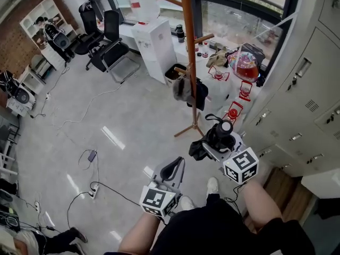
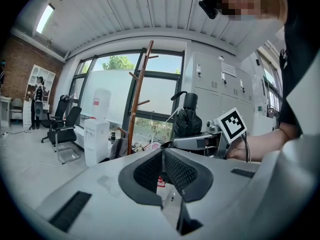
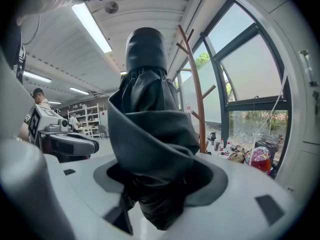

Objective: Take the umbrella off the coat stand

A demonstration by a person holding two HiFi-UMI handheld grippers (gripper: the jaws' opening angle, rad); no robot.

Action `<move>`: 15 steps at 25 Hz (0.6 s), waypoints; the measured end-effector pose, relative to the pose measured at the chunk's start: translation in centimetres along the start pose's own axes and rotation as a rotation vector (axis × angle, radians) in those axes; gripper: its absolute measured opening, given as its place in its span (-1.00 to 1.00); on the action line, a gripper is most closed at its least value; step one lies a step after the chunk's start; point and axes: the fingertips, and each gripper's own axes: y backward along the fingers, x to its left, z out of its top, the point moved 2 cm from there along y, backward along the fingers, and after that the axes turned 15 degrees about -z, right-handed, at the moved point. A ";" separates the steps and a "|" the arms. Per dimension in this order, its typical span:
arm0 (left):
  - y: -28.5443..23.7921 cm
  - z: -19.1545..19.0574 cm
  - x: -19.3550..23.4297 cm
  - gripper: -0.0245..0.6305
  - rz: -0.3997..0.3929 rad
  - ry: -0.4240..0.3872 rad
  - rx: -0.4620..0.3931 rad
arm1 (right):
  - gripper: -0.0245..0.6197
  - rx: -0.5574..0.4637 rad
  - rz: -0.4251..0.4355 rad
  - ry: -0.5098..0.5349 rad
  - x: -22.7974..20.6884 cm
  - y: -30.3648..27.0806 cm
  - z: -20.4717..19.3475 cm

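The umbrella (image 3: pixel 147 129), folded and black, is off the coat stand (image 1: pixel 187 47). It stands upright in the right hand-held gripper (image 3: pixel 161 180), which grasps it around the bunched fabric of the lower part, with the rounded handle cap up top. In the head view it sits near the foot of the stand but clear of it, low in front of the person. The left hand-held gripper (image 2: pixel 163 156) is clenched on nothing, its dark pads meeting at the tips, and it hovers just beside the right one.

The main worry is the hold itself. The jaws bear on loose, slippery folds rather than on the shaft, so the umbrella could slide down through the fabric or lean over if it is swung or tipped. The wrist strap (a thin loop near the handle, seen only from the head view) could snag on a peg or on the dark bundle (image 1: pixel 185 89) hanging from the stand if the umbrella is carried back close to the pole, and a tug there might rock the stand. The grey lockers (image 1: pixel 297 89) are close on the right, so a wide sweep that way risks a knock. The cables (image 1: pixel 101 187) on the floor could catch a foot.
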 end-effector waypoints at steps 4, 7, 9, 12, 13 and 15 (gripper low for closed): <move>1.0 -0.9 -0.7 -0.85 -0.037 0.010 0.002 | 0.14 0.017 -0.027 -0.003 1.6 1.4 -1.3; 1.7 -1.5 -1.4 -0.85 -0.066 0.012 0.006 | 0.14 0.029 -0.053 -0.014 2.4 2.5 -2.2; 2.1 -1.9 -1.9 -0.85 -0.084 0.012 0.010 | 0.14 0.034 -0.069 -0.024 3.0 3.4 -2.9; 3.1 -2.5 -2.7 -0.85 -0.106 0.009 0.015 | 0.14 0.040 -0.087 -0.031 4.2 4.6 -3.9; 3.4 -2.6 -2.9 -0.85 -0.113 0.008 0.017 | 0.14 0.042 -0.092 -0.032 4.5 5.0 -4.1; 3.9 -2.9 -3.3 -0.85 -0.124 0.007 0.018 | 0.14 0.046 -0.104 -0.034 5.2 5.8 -4.6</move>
